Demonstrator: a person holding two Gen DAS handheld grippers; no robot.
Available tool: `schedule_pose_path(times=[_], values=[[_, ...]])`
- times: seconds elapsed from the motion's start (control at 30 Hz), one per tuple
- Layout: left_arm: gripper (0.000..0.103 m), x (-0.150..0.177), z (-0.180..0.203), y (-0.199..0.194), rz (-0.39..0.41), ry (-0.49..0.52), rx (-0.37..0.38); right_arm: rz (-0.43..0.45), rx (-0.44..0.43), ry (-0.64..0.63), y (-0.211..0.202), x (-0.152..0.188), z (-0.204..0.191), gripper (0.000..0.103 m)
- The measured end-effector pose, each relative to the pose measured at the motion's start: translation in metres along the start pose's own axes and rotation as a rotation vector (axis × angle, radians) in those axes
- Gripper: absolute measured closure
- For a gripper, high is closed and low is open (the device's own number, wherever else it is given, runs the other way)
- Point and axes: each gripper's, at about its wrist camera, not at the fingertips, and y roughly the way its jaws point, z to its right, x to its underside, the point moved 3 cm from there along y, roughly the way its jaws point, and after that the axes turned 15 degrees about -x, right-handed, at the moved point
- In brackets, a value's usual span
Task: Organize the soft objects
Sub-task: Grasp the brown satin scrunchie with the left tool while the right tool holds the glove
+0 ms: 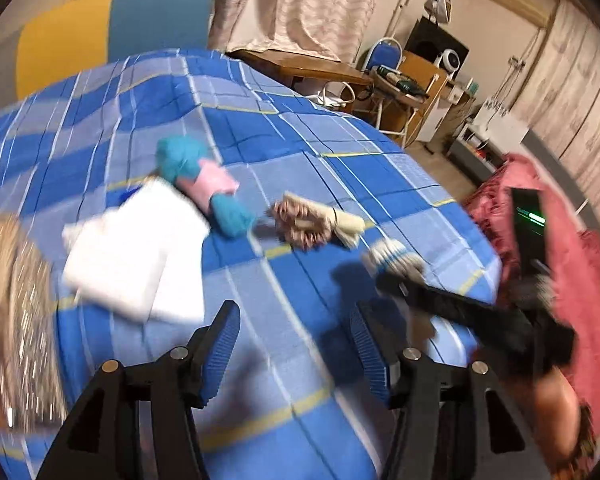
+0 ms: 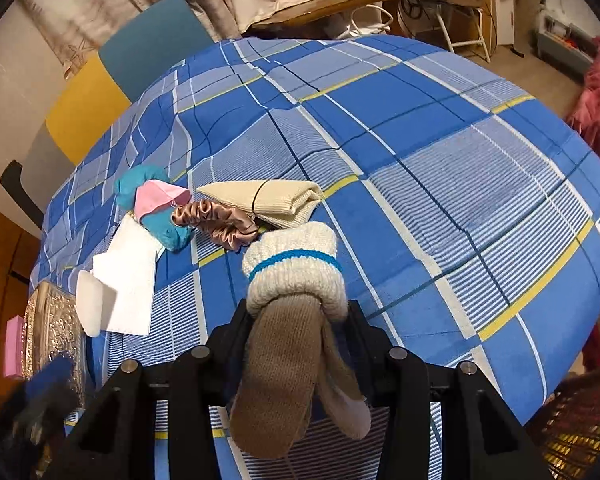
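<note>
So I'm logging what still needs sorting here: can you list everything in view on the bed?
Bedspread: one, blue plaid, under everything.
Rolled sock: one, cream with blue stripe, tan foot, in the right gripper.
Yarn skein: one, teal with pink band, left side.
Scrunchie: one, bronze satin, beside the yarn.
Folded knit: one, cream, behind the scrunchie.
White cloth: one, near the left edge.
Patterned box: one, gold, far left.
Left gripper: open, empty.
Right gripper: shut on the sock.
</note>
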Motion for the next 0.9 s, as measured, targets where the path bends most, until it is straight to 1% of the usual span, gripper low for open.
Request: schedule_pose_path(times=[0.07,0.1,0.23,0.33,0.37,0.47,0.6,0.63,0.7,0.73,0.77,0.8,0.83,0.9], values=[[0.045,-0.012,0.01,0.018,-0.014,0.022,-0.023,0.014,0.017,-0.017,-0.002,-0.002,-0.002,0.057],[0.045,-0.02,0.016,0.028,-0.025,0.03,-0.02,0.021,0.025,-0.019,-0.003,-0.003,-0.001,0.057],[0.045,-0.041,0.027,0.059,-0.028,0.032,-0.039,0.036,0.049,0.014,-0.007,-0.008,0.01,0.057],[0.044,-0.053,0.031,0.08,-0.056,0.013,-0.011,0.038,0.047,0.041,-0.008,-0.01,0.016,0.057],[0.044,-0.056,0.031,0.087,-0.064,0.004,-0.012,0.039,0.046,0.044,-0.008,-0.01,0.016,0.057],[0.044,-0.059,0.033,0.104,-0.093,0.009,-0.017,0.043,0.045,0.049,-0.008,-0.01,0.017,0.057],[0.044,-0.056,0.037,0.124,-0.137,0.019,-0.003,0.04,0.044,0.054,-0.007,-0.01,0.017,0.057],[0.044,-0.055,0.038,0.126,-0.145,0.018,0.007,0.038,0.042,0.055,-0.006,-0.01,0.017,0.057],[0.046,-0.055,0.036,0.127,-0.135,-0.003,0.044,0.033,0.043,0.057,-0.005,-0.009,0.017,0.057],[0.053,-0.054,0.034,0.125,-0.12,-0.016,0.069,0.033,0.041,0.057,-0.005,-0.009,0.017,0.057],[0.059,-0.053,0.033,0.124,-0.114,-0.014,0.076,0.032,0.041,0.057,-0.005,-0.009,0.017,0.057],[0.07,-0.052,0.033,0.124,-0.117,-0.005,0.068,0.032,0.041,0.058,-0.005,-0.009,0.017,0.057],[0.079,-0.051,0.032,0.125,-0.125,0.001,0.069,0.033,0.039,0.059,-0.005,-0.009,0.017,0.057],[0.088,-0.047,0.026,0.121,-0.13,-0.01,0.091,0.032,0.038,0.06,-0.004,-0.009,0.017,0.057]])
